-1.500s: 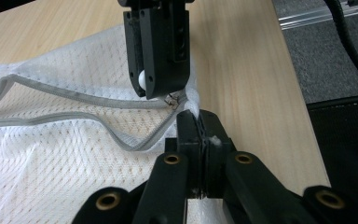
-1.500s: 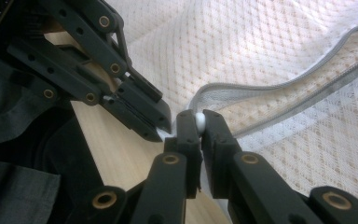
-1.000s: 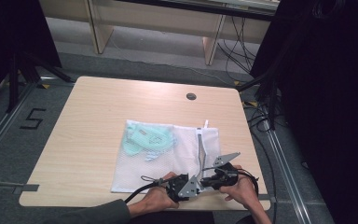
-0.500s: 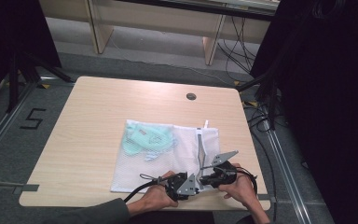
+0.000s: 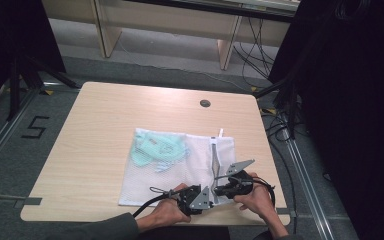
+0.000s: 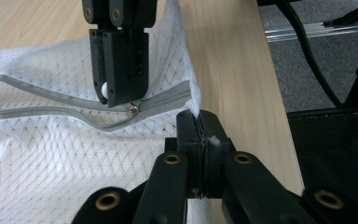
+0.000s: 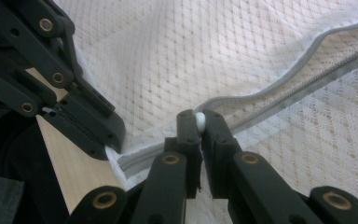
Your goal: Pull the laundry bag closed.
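Currently, the left gripper [image 6: 199,122] pinches the corner of the mesh bag [image 5: 180,167], lying at the surface's [image 5: 95,130] near edge. Keep it anchored; the right gripper [image 7: 199,122], pinching the white zipper pull [image 7: 199,122], should draw straight along the zipper [image 6: 74,100].

A light wooden table [image 5: 100,150] has a round dark grommet [image 5: 205,103] near its far edge; on the grey floor to the left sits a black 5 [image 5: 35,128], with cables [image 5: 280,131] on the right
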